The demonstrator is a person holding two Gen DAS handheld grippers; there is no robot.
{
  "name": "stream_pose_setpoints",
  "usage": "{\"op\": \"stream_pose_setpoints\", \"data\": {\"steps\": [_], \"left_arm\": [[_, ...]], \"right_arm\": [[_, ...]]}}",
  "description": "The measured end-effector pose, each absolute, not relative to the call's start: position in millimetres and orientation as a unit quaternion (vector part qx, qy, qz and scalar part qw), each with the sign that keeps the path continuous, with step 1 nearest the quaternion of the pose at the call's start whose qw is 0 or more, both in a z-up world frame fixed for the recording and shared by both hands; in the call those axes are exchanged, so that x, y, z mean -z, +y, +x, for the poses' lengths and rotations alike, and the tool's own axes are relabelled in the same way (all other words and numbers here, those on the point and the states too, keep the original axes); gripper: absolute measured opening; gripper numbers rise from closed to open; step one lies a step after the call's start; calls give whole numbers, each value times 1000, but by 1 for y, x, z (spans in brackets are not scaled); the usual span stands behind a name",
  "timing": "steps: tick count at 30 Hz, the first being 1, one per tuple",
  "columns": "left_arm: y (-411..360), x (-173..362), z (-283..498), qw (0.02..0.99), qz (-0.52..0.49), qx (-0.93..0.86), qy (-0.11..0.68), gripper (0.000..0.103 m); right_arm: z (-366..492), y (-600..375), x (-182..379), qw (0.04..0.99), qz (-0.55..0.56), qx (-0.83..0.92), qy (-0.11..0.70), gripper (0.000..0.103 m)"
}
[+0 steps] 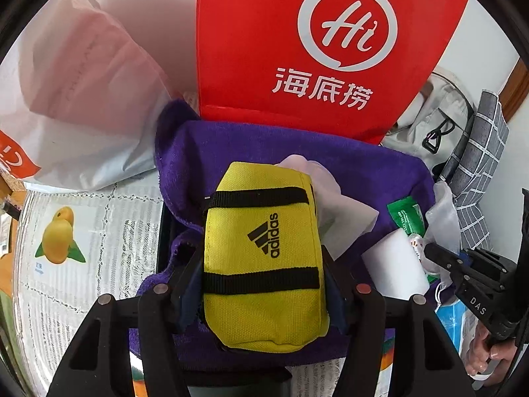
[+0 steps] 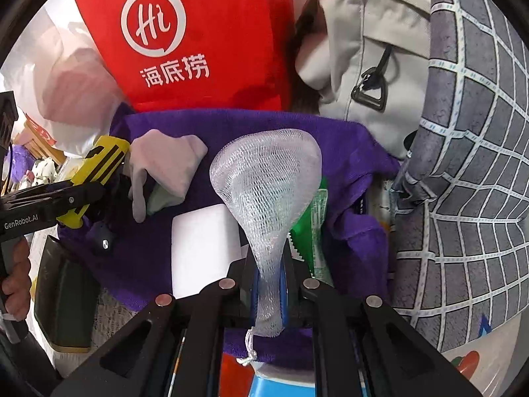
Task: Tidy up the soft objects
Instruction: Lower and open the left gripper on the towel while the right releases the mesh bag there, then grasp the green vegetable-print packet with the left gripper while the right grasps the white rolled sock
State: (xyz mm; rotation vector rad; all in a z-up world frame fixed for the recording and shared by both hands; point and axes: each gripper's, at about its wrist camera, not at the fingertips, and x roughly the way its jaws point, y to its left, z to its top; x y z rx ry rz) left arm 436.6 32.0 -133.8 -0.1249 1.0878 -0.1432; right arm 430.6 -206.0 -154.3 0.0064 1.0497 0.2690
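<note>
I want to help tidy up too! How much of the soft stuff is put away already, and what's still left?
Already lying on the purple towel: a grey cloth, a white sponge block and a green packet. In hand: the left tongs grip the yellow pouch, and the right tongs pinch the white mesh bag, both above the towel. Left to do: set those two down.

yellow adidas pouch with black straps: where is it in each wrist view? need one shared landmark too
Left wrist view: the yellow fabric pouch sits centre frame, clamped between the left gripper fingers, over the purple towel.
Right wrist view: the pouch is at the left edge, seen end-on in that same gripper.
Shared landmark: the red paper bag with the white Hi logo, behind the towel in both.
</note>
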Motion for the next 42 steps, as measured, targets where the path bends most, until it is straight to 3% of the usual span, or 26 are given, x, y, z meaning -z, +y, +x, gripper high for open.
{"op": "stream_pose_setpoints", "data": {"steps": [8,16,23,28,42], "left_arm": [[31,134,438,852,-64,70,515,63],[32,133,439,850,-65,71,519,63],[30,130,439,852,-64,70,516,73],[28,120,434,857,-61,73,507,76],[23,79,404,875,-57,92,472,76]], "right_arm": [[438,-197,170,850,5,-133,509,23],[436,-197,161,866,1,-128,483,57],[433,-205,143,874,4,-126,468,62],[422,-209,124,887,5,-124,444,73],[344,-222,84,903,2,-114,413,75]]}}
